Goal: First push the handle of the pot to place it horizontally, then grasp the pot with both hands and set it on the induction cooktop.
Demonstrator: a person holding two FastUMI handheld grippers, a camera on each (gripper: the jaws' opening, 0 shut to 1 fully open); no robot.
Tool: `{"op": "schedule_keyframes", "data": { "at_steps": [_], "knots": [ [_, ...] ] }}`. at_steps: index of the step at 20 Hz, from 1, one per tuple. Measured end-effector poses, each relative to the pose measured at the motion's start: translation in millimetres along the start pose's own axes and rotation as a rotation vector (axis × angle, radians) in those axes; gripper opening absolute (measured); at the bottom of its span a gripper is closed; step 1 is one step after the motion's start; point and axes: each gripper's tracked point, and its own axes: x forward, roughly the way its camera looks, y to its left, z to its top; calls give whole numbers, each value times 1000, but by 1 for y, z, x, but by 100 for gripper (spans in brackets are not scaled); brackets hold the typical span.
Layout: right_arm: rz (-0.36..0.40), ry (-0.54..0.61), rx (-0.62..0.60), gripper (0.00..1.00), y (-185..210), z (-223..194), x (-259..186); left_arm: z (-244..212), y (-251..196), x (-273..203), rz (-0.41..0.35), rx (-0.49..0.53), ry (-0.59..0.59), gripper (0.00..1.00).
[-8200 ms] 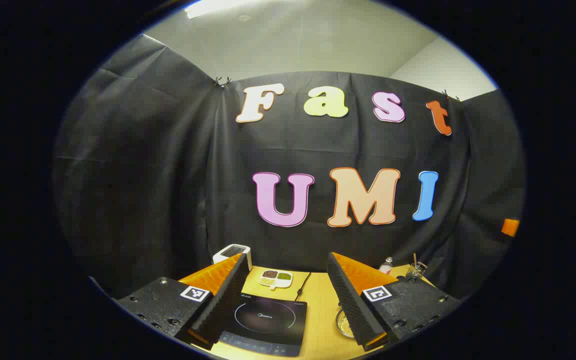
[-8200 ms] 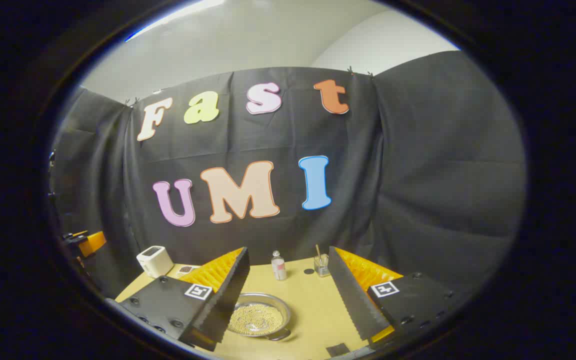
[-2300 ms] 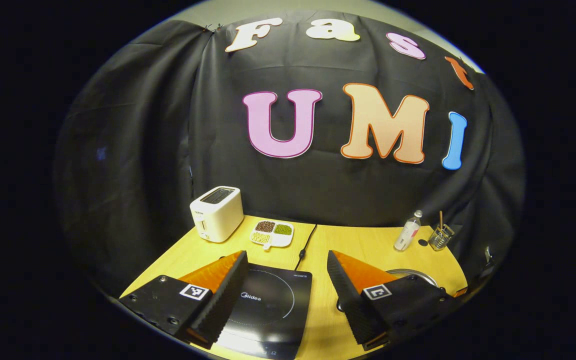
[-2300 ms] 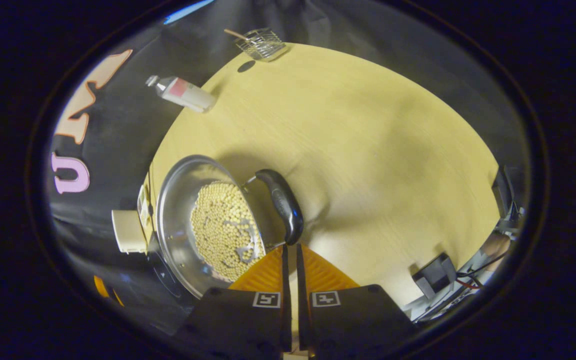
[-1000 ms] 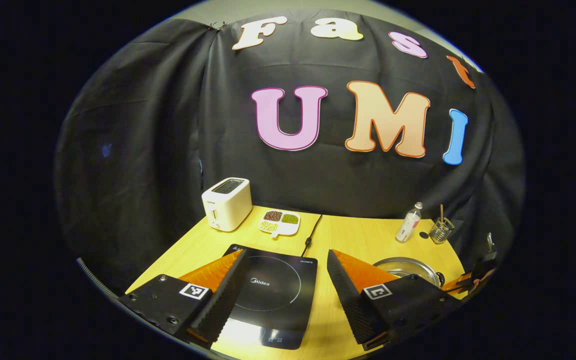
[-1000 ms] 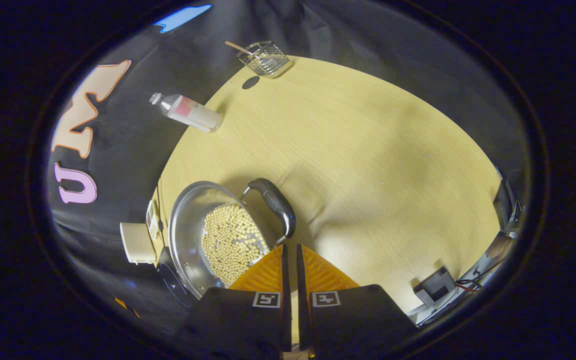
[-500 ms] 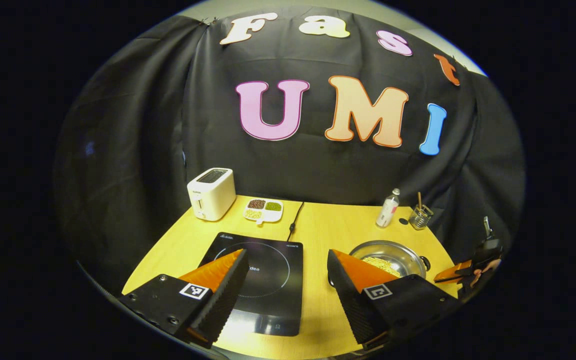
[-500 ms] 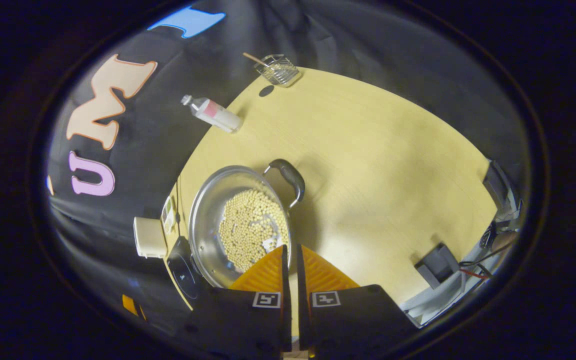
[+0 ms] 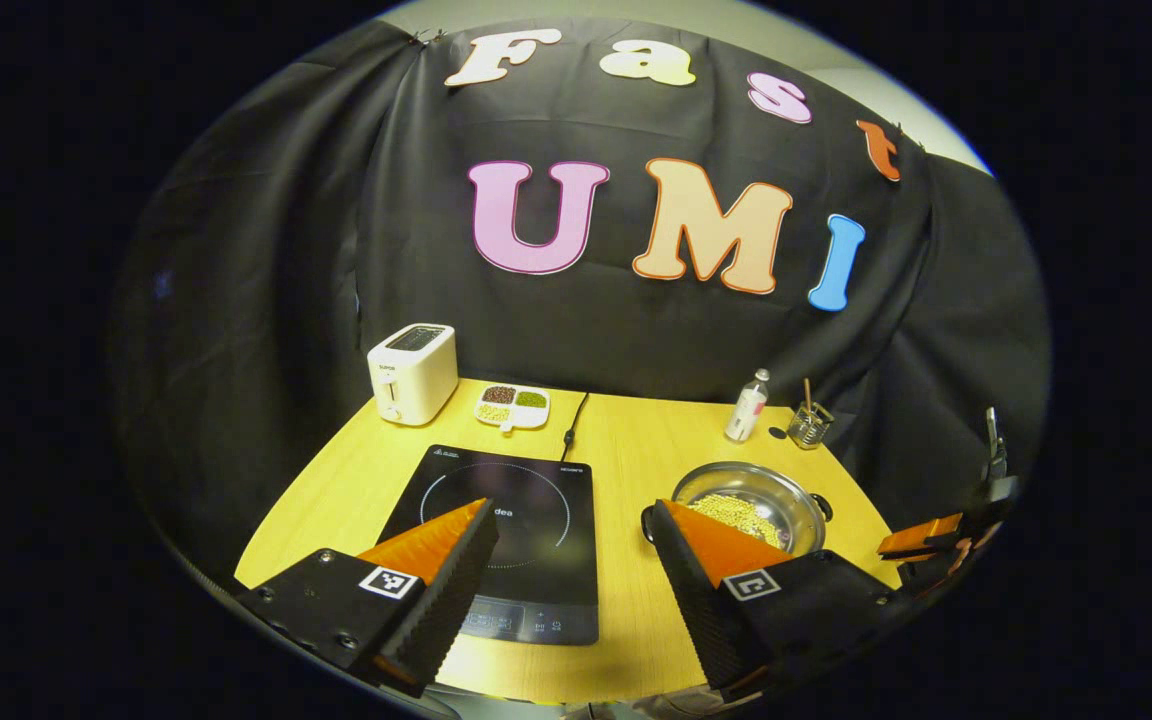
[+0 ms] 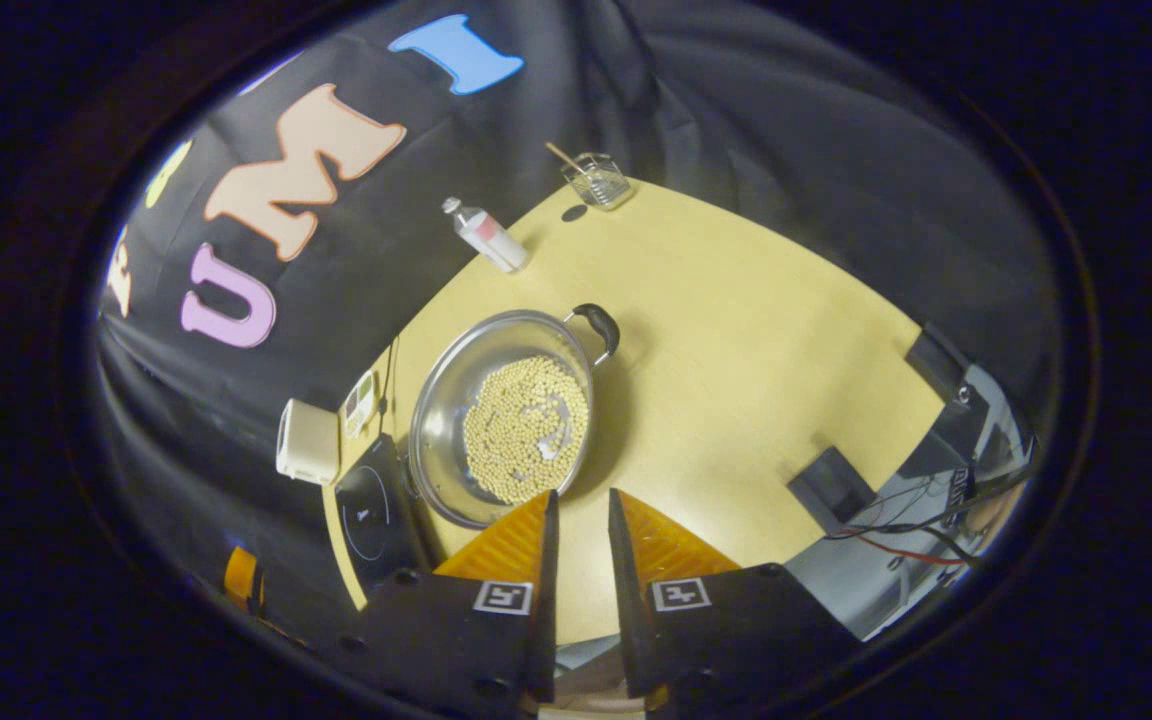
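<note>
Left gripper view: your left gripper (image 9: pixel 571 540), jaws spread wide, hovers over the induction cooktop (image 9: pixel 506 530); the pot (image 9: pixel 751 505) sits just right of it.
Right gripper view: your right gripper (image 10: pixel 581 530), jaws slightly parted and empty, hangs above the pot (image 10: pixel 506 415); approach its handle (image 10: pixel 598 325) level before pinching.

Bean-filled steel pot (image 10: pixel 506 420) sits beside black induction cooktop (image 9: pixel 506 540)

Each gripper has two wedge-shaped fingers with ribbed inner faces, set on black textured blocks. The left gripper (image 9: pixel 571 520) has round screws along its blocks' outer edges. The right gripper (image 10: pixel 582 510) is alike. Every block carries a small square black-and-white marker near the finger's base.
</note>
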Motion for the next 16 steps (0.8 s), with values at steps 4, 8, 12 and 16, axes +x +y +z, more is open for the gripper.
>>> {"op": "schedule_keyframes", "data": {
  "at_steps": [4, 8, 12, 16],
  "knots": [
    [49, -42, -86, 53, 25, -6, -29, -3, -6, -7, -56, 9, 4, 95],
    [46, -73, -188, 87, 33, -2, -58, -5, -12, -1, -109, 19, 20, 95],
    [56, -107, -216, 94, 55, 27, -66, -2, -23, 13, -157, -2, 41, 95],
    [51, -123, -225, 100, 63, 62, -63, 4, -33, 34, -178, -21, 71, 95]
  ]
}}
